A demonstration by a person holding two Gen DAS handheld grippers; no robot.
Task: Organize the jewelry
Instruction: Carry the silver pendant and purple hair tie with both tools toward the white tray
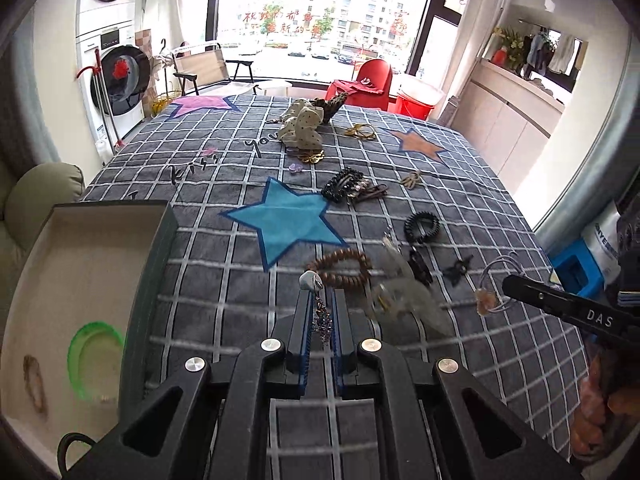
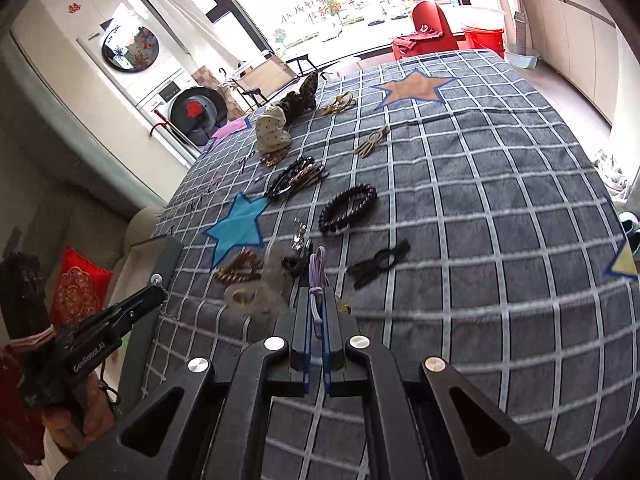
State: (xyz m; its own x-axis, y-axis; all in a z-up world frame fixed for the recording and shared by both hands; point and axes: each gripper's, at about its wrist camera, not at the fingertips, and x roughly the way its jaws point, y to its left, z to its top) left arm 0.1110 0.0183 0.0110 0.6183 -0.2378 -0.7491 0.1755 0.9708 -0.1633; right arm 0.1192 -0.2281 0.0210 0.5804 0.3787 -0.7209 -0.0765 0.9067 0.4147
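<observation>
My left gripper [image 1: 322, 294] is shut on a small dangling earring [image 1: 322, 320] with a pale bead at its top, held above the checked blanket. It also shows in the right wrist view [image 2: 158, 296]. My right gripper [image 2: 319, 294] is shut on a purple hair tie [image 2: 318, 276]; in the left wrist view [image 1: 506, 282] the tie shows as a thin loop with a pink charm [image 1: 486, 300]. An open grey box [image 1: 80, 280] sits at the left, holding a green lid [image 1: 94, 360] and a brown bracelet [image 1: 34, 384].
On the blanket lie a wooden bead bracelet [image 1: 340, 270], a clear hair claw [image 1: 400, 292], a black coil tie [image 1: 422, 227], black clips [image 1: 348, 186], a dotted scrunchie [image 1: 302, 126], a dark bead bracelet [image 2: 348, 208] and a black bow [image 2: 378, 266].
</observation>
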